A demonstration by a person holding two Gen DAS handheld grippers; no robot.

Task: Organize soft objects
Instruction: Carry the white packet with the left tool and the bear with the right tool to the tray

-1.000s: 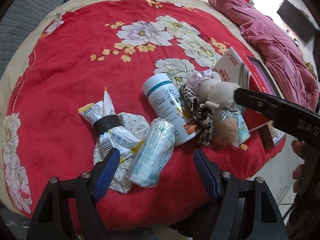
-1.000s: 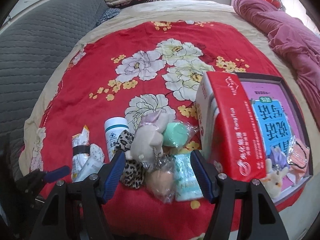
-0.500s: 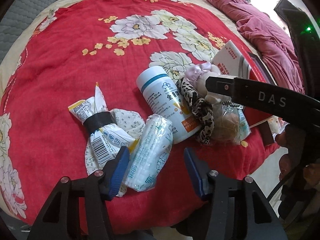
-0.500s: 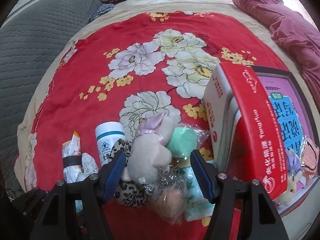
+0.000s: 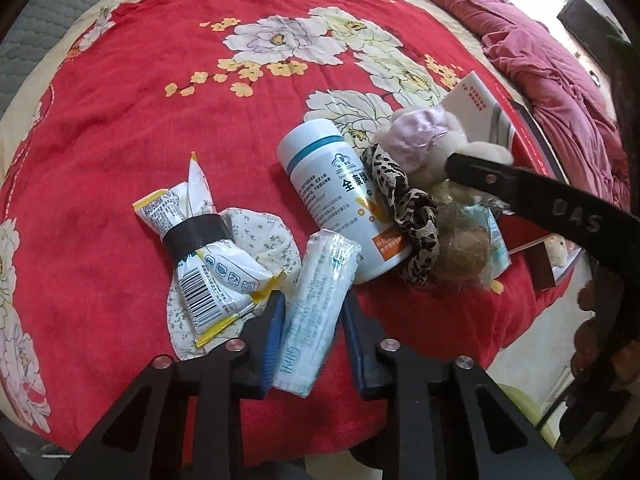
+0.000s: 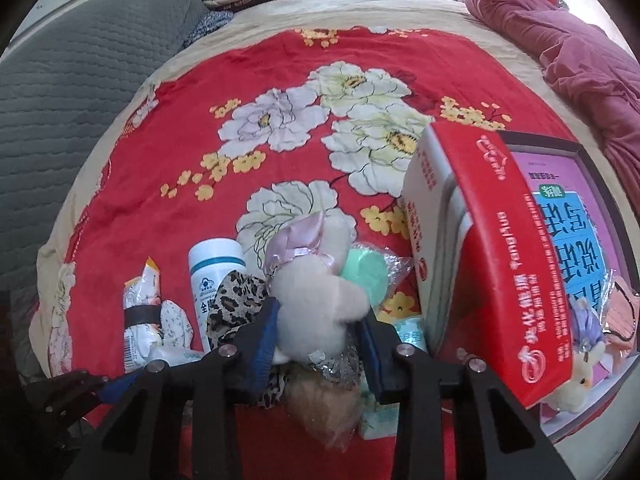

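- The left gripper (image 5: 313, 322) is closing its blue pads (image 5: 275, 334) on a clear-wrapped white roll (image 5: 318, 304); both pads lie against the roll's sides, pinching it
- That roll lies lengthwise between the fingers on the red floral blanket (image 5: 120, 128), near the bed's front edge
- Just to its left sits a snack packet (image 5: 200, 256) bound with a black band, on top of a small flower-print cloth pouch (image 5: 264, 240)
- To the roll's upper right a white bottle (image 5: 336, 188) with a teal ring lies on its side, touching the roll's top end
- The right gripper (image 6: 318, 330) is closing its pads on a cream plush toy (image 6: 316, 300) with a pink satin bow; the pads press into the toy's flanks
- The plush rests at the middle of the pile, on a leopard-print scrunchie (image 6: 232, 304) and a bagged tan puff (image 6: 324, 404)
- Behind the toy lies a mint-green sponge (image 6: 366, 276) in clear wrap; a pale blue packet (image 6: 410, 330) peeks out at its right
- A red carton (image 6: 500, 264) leans just beside the pile on the right, its far side over a framed purple board (image 6: 560, 184) that carries a small plush figure (image 6: 580, 380)
- A crumpled pink quilt (image 6: 580, 40) lies along the bed's far right, a grey quilted cover (image 6: 60, 80) on the left
- In the left view the right gripper's black finger (image 5: 540, 208) crosses over the plush toy, and fingertips of a hand (image 5: 592, 320) show at the right edge
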